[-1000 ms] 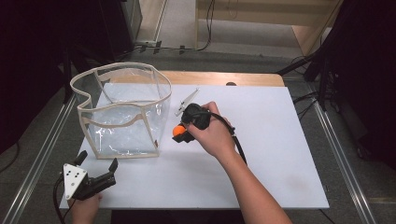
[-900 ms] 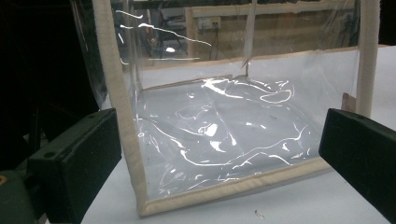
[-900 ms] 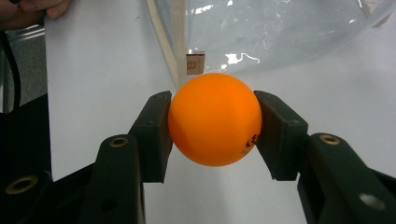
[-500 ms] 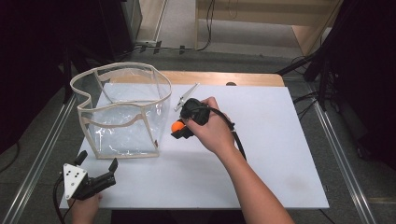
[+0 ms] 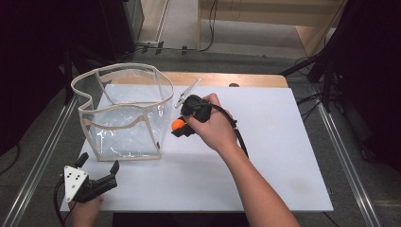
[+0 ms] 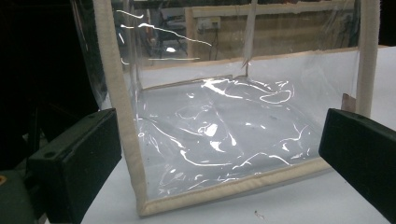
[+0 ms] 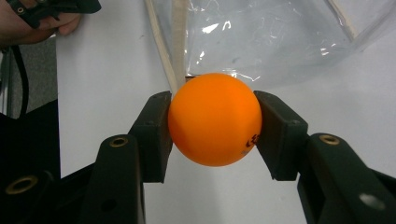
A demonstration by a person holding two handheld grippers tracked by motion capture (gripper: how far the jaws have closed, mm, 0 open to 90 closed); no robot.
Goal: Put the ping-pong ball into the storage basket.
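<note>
A clear plastic bag with beige trim (image 5: 124,111) stands open on the white table (image 5: 265,156) at the left. My right gripper (image 5: 178,126) is shut on an orange ball (image 5: 178,124) just right of the bag's near right corner. In the right gripper view both pads press the orange ball (image 7: 214,119), with the bag's trim (image 7: 180,44) right behind it. My left gripper (image 5: 99,171) rests open near the table's front left corner, jaws wide apart. The left gripper view looks at the bag (image 6: 224,130) between its open fingers (image 6: 77,158).
A thin silvery clip-like tool (image 5: 187,92) lies on the table behind my right hand. A wooden board (image 5: 246,79) edges the table's far side. Metal rails (image 5: 343,156) run along both sides. White surface extends to the right of the arm.
My right hand has shifted slightly toward the bag with the orange ball in its grip. The left gripper has stayed where it was.
</note>
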